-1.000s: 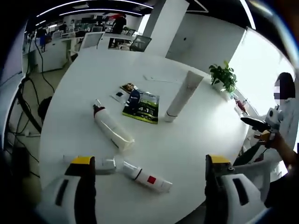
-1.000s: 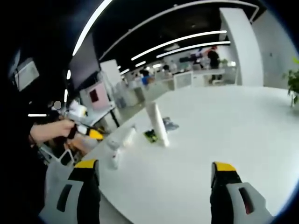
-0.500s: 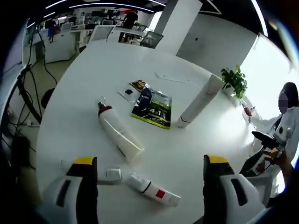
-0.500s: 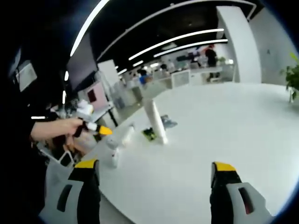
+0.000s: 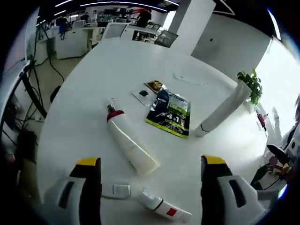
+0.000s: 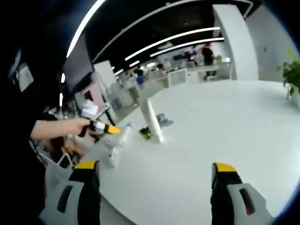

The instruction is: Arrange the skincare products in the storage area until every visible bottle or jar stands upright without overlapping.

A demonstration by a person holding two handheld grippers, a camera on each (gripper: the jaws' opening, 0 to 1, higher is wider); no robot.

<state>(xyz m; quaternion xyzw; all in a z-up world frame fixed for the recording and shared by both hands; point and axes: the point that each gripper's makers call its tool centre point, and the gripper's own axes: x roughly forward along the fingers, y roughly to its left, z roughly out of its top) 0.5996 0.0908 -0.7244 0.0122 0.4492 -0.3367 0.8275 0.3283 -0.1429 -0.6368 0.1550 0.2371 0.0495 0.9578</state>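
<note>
Cream tube (image 5: 132, 146), red collar, lying frame centre on the white desk (image 5: 93, 84); likely light, soft-walled, best held mid-body. Small bottle (image 5: 163, 208) lying lower centre. Tall tube (image 5: 223, 110) upright, right. Left gripper (image 5: 147, 180) spread, empty. Right gripper (image 6: 152, 185) spread, empty; its view adds the left gripper in hand.

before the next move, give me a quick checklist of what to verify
1. Left hand-held gripper open and holding nothing: ok.
2. Right hand-held gripper open and holding nothing: ok.
3. Tall tube upright: ok.
4. Red-collared tube upright: not ok, lying flat.
5. Small red-label tube upright: not ok, lying flat near the table edge.
6. Tubes apart, none overlapping: ok; clear item beside small tube, contact cannot tell.
</note>
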